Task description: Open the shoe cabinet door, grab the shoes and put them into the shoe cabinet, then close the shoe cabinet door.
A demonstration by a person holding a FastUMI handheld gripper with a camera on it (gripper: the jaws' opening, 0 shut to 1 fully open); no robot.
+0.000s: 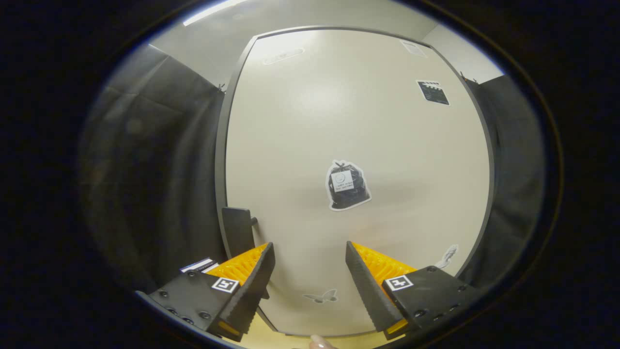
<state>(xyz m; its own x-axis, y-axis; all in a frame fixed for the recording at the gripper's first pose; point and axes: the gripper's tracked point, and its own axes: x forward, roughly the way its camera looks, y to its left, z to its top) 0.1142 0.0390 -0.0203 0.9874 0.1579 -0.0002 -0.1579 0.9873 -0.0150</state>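
A: The jaws stand well apart, with nothing between them but open air; the gripper [310, 271] is clamped on nothing.

B: And what lies ahead of the fingers?

A: The smooth cream-coloured shoe cabinet door [358, 126], framed by a thin dark edge, faces the camera straight on, just beyond the fingertips. It looks closed, flat against its frame.

B: Is there a handle?

A: A dark rectangular handle [237, 230] sticks out near the door's left edge, just above and beside the left finger [252, 283]. Whether that finger touches it I cannot tell; the right finger [370, 286] is well apart from it.

B: Anything on the door itself?

A: Several stickers. A black bag-shaped sticker with a white outline [346, 185] sits near the middle, above the gap between the fingers. A small dark rectangular sticker [433, 92] is up toward the upper right corner. Low down, between the fingers, there is a pale grey butterfly sticker [320, 295], and a small pale sticker [448, 255] shows just beyond the right finger.

B: The shoes?

A: I cannot make them out here.

B: What surrounds the cabinet?

A: Black cloth booth wall [155, 169] hangs on both sides of it. Below the door, a strip of pale yellowish floor [271, 339] shows, and a fingertip [320, 343] peeks in at the very bottom, between the two fingers.
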